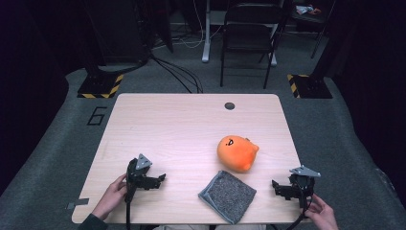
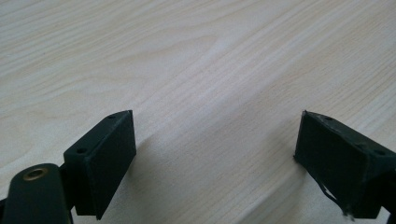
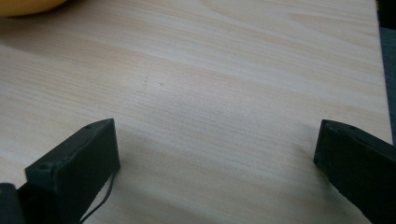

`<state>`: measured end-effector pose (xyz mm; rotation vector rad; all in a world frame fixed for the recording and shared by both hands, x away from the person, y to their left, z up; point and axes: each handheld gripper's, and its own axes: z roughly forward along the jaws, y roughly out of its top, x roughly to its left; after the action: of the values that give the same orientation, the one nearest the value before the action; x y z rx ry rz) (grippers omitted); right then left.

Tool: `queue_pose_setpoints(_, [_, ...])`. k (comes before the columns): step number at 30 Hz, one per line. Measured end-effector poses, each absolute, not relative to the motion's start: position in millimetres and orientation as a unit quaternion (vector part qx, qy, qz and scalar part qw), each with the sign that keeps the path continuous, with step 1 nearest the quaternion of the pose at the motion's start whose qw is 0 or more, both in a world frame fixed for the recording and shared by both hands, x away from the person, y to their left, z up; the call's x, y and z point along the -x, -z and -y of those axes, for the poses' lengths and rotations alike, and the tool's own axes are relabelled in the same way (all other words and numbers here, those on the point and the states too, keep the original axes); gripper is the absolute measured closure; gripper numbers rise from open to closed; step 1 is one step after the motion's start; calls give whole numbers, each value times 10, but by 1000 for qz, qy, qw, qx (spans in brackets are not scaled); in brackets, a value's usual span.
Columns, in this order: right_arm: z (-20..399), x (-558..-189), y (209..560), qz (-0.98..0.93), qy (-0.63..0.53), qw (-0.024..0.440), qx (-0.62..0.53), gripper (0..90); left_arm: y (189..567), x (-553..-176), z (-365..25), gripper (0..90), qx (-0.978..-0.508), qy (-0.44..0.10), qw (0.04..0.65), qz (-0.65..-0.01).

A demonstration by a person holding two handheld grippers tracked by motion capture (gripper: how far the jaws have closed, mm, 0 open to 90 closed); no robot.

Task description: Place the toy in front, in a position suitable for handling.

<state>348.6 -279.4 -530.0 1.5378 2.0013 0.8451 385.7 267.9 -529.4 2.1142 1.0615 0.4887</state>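
Both grippers rest apart on the desk, fingers spread and empty, cloth and toy between them.

The folded grey cloth (image 1: 227,196) lies near the front edge, the orange plush toy (image 1: 237,153) just behind it. Likely best: bring the right gripper (image 1: 281,188) in low along the pale wood desk (image 1: 177,124), the left gripper (image 1: 158,180) steadying. A chair (image 1: 250,36) and cables sit on grey carpet beyond.

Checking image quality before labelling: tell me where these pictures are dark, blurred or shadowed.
High view: table evenly lit, surroundings nearly black, slightly soft overall. Left gripper view: jaws sharp, a soft shadow between them. Right gripper view: orange toy cropped and blurred at the top corner.
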Motion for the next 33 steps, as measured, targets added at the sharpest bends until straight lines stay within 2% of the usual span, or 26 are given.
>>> queue_pose_setpoints(21, [2784,-3503,5286,-733,-301,237,-562,0,5293,-3820,-2655,119,-809,-197,351,-429])
queue_pose_setpoints(28, [2736,-3485,5191,-743,-265,237,-567,3,5296,-3832,-2668,119,-814,-195,354,-417])
queue_pose_setpoints(33, [2683,-3486,5057,-750,-285,225,-553,12,5297,-3840,-2672,119,-815,-191,356,-415])
